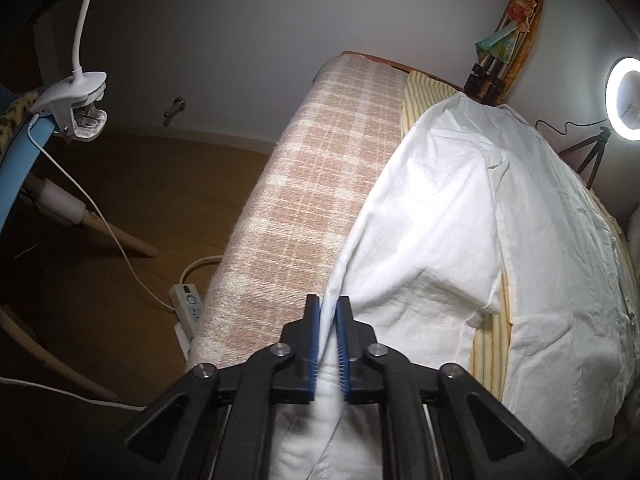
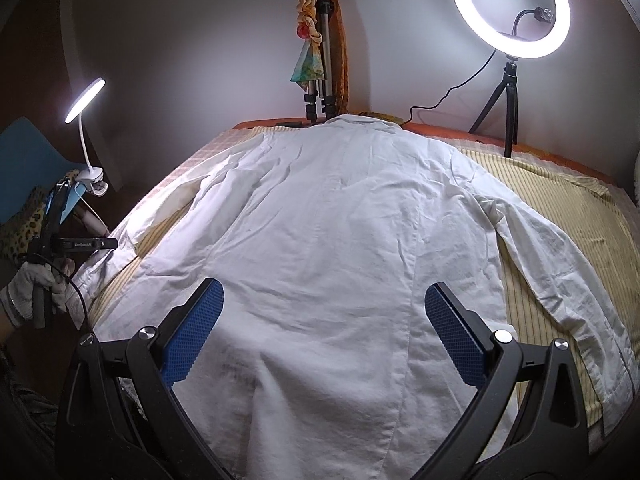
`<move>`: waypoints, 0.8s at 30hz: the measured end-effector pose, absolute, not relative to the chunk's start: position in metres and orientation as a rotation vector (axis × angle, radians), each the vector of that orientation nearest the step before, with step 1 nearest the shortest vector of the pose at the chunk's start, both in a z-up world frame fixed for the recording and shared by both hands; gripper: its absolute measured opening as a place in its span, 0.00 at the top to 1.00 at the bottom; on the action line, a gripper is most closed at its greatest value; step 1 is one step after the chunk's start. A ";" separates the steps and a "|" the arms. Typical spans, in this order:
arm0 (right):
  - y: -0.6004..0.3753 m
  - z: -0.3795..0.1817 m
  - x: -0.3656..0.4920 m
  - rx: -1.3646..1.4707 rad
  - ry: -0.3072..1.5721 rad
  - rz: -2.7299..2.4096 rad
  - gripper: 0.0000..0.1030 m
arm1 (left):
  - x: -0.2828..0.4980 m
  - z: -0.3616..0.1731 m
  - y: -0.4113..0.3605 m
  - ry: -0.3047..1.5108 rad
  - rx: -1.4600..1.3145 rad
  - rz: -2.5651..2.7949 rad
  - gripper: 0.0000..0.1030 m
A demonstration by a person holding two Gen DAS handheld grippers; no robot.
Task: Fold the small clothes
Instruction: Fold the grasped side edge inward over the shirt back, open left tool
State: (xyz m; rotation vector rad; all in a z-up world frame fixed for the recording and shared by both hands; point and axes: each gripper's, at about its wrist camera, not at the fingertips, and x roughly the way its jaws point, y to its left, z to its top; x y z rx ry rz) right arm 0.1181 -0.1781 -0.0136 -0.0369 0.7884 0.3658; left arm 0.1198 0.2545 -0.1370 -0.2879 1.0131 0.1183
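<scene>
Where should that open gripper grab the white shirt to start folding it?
Probably at the hem. The white shirt lies flat with its collar at the far end, and its bottom edge sits between the right gripper fingers, the only loose layer to pinch. Come from the near side, low. The left gripper is shut on the left sleeve's cuff. The right sleeve lies spread.

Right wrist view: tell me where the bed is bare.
Bare yellow striped sheet right of the white shirt, below the ring light. A narrow strip between left sleeve and body. The middle is covered.
</scene>
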 end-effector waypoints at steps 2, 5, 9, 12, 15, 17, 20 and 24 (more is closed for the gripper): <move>-0.177 -0.013 0.117 -0.040 0.788 0.370 0.00 | 0.119 -0.136 0.252 1.006 -0.266 0.117 1.00; -0.174 -0.012 0.113 -0.047 0.782 0.376 0.00 | 0.115 -0.132 0.254 0.984 -0.279 0.112 1.00; -0.171 -0.011 0.110 -0.064 0.774 0.380 0.00 | 0.113 -0.122 0.254 0.938 -0.238 0.142 0.83; -0.170 -0.010 0.109 -0.070 0.771 0.382 0.00 | 0.116 -0.125 0.254 0.962 -0.229 0.138 0.49; -0.169 -0.010 0.108 -0.070 0.774 0.382 0.00 | 0.122 -0.137 0.250 1.010 -0.210 0.131 0.59; -0.168 -0.010 0.108 -0.069 0.774 0.384 0.00 | 0.123 -0.137 0.246 0.987 -0.194 0.125 0.89; -0.167 -0.009 0.107 -0.071 0.771 0.388 0.00 | 0.124 -0.133 0.246 0.964 -0.231 0.106 1.00; -0.165 -0.009 0.106 -0.078 0.767 0.393 0.00 | 0.121 -0.114 0.238 0.900 -0.254 0.087 1.00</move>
